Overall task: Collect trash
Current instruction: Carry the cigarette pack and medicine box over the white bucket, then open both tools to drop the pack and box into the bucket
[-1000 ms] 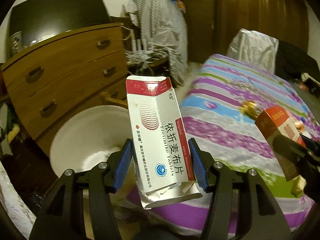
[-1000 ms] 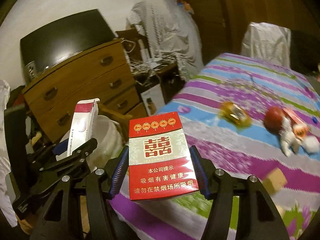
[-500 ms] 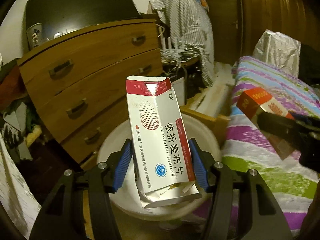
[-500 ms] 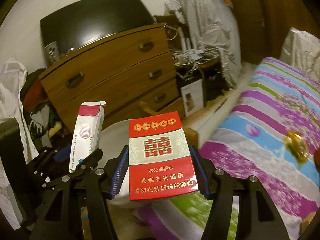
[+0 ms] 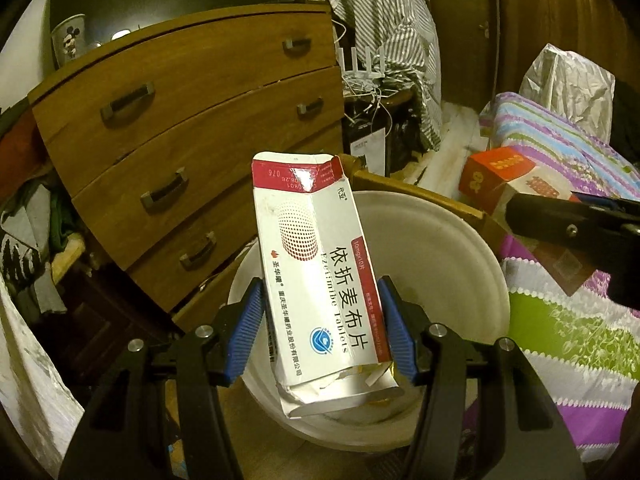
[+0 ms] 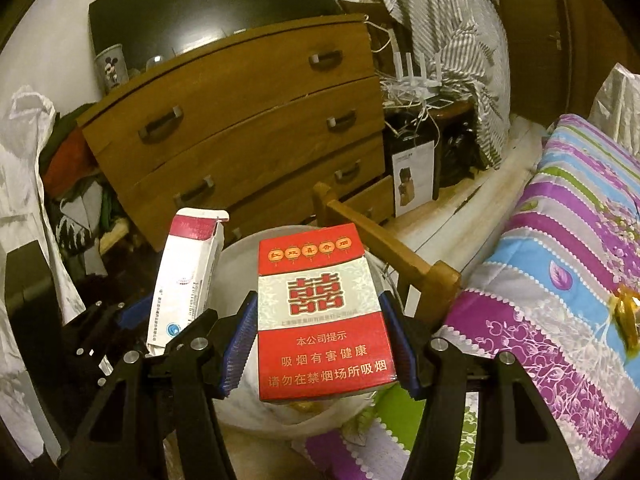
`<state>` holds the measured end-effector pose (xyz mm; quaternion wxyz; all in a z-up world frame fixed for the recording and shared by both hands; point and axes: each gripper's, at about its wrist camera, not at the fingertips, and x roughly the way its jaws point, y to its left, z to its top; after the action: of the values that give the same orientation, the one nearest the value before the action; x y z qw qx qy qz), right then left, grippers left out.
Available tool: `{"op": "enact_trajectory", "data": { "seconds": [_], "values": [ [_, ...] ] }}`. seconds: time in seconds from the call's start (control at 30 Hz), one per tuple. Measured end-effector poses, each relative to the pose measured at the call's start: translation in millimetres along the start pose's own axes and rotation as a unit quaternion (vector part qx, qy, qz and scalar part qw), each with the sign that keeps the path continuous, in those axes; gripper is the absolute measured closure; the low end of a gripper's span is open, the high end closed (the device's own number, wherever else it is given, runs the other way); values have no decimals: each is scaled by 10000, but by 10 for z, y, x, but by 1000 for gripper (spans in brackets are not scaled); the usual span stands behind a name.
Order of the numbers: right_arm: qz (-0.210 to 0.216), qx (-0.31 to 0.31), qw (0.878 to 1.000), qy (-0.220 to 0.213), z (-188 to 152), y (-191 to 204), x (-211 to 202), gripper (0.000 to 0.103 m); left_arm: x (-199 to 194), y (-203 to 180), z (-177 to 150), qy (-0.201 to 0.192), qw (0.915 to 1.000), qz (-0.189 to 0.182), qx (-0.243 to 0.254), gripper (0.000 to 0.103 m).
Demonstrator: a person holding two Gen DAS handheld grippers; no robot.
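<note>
Item 1: white tablet box [image 5: 320, 292], torn open, clamped in my left gripper [image 5: 322, 330] directly above the white bucket [image 5: 452, 264]. Item 2: red cigarette pack [image 6: 324, 316], clamped in my right gripper [image 6: 322, 344], beside the bucket near the striped bedspread [image 6: 560, 280].

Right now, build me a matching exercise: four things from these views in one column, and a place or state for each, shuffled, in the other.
Things:
1. tablet box
2. cigarette pack
3. mug
4. bucket

Places or states:
A. on top of the dresser
B. clamped in the right gripper
C. on the floor beside the bed, mouth open
D. clamped in the left gripper, top flap torn open

Pairs: 1-D, 2-B, 3-A, 4-C
</note>
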<state>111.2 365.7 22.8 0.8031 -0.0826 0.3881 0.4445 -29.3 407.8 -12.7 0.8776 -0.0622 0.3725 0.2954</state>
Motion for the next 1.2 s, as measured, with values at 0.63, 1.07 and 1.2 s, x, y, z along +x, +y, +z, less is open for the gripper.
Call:
{"op": "enact_trajectory", "data": {
  "seconds": [0.63,1.07,1.2],
  "values": [
    [87,-261,9995,171,162,194,233,40,148,156,44,83,9999,48,-30,49],
    [-13,-103,9998,178,130,96,276,35,189,279,17,179,9995,145,-236,48],
    [-85,-122,9998,97,93,101,214,35,117,281,23,83,9994,184,-283,46]
  ]
}}
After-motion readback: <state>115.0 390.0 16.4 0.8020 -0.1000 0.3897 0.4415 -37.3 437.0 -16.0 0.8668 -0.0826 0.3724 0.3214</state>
